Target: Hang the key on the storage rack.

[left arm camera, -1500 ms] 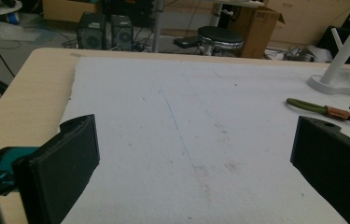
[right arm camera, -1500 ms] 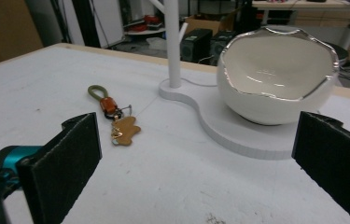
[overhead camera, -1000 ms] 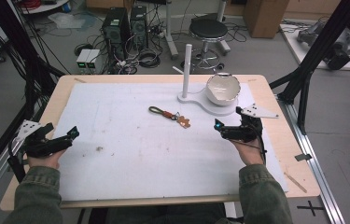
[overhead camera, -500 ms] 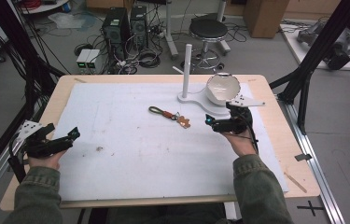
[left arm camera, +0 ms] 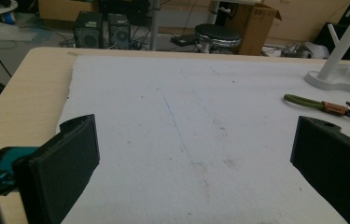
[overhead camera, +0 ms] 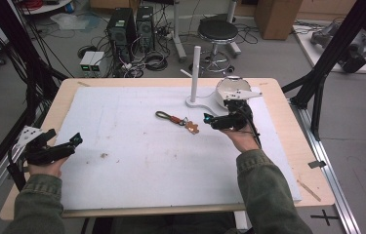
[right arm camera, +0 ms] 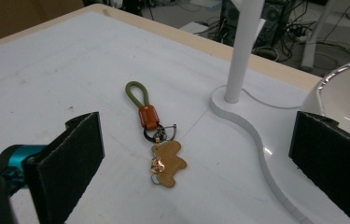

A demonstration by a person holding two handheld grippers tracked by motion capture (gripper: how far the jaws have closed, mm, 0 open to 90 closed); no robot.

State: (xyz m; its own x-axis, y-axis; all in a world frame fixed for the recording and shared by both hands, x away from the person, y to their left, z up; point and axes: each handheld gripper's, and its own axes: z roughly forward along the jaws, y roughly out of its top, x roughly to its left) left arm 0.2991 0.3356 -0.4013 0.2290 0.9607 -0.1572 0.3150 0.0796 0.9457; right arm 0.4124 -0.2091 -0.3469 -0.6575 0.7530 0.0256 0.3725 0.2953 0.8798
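- Now the right gripper (overhead camera: 209,119) has swung left from beside the bowl (overhead camera: 229,88) and points at the keychain (overhead camera: 176,119), closer than half a second ago; its jaws stand wide apart, holding nothing.
- Lying flat on the worktop (overhead camera: 122,146) just ahead of those jaws, the keychain (right arm camera: 156,133) has an olive loop, an orange clasp and a tan charm, near the white stand (overhead camera: 196,63).
- Meanwhile the left gripper (overhead camera: 73,142) has stayed at the worktop's left edge, jaws wide open and empty.
- Judging by the approach, a pickup of the keychain looks imminent.
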